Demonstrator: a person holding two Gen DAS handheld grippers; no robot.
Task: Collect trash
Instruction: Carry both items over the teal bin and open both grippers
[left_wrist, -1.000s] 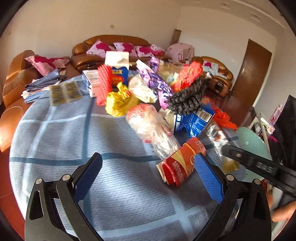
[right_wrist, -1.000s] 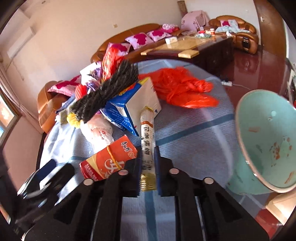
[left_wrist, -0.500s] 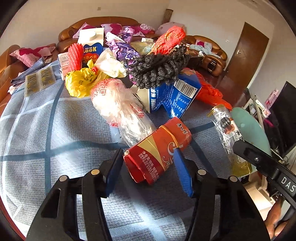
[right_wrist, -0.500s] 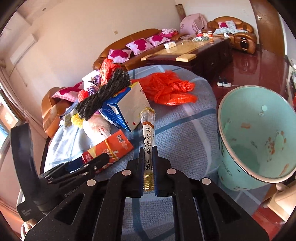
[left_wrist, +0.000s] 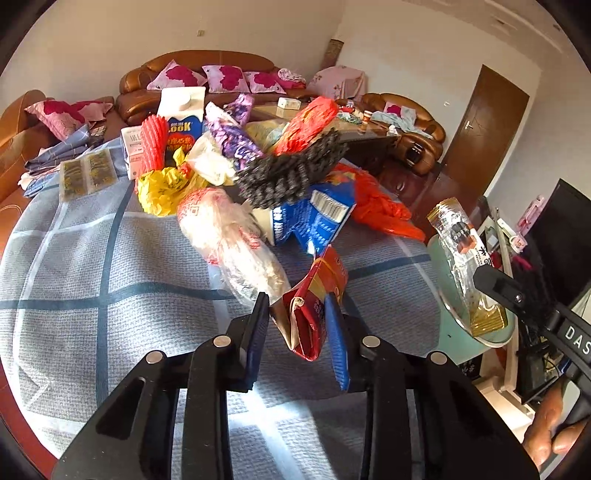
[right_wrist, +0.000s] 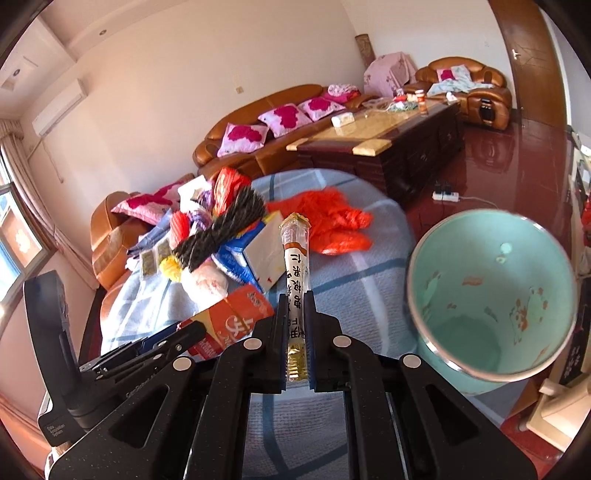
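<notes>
Both tilted downward, left claw (left_wrist: 297, 325) closing on red packet (left_wrist: 314, 295), right claw (right_wrist: 295, 328) pinching wrapper (right_wrist: 295, 266).

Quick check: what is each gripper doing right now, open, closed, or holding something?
Left gripper: jaws closing, squeezing the red carton between them.
Right gripper: shut on the long clear wrapper.
</notes>
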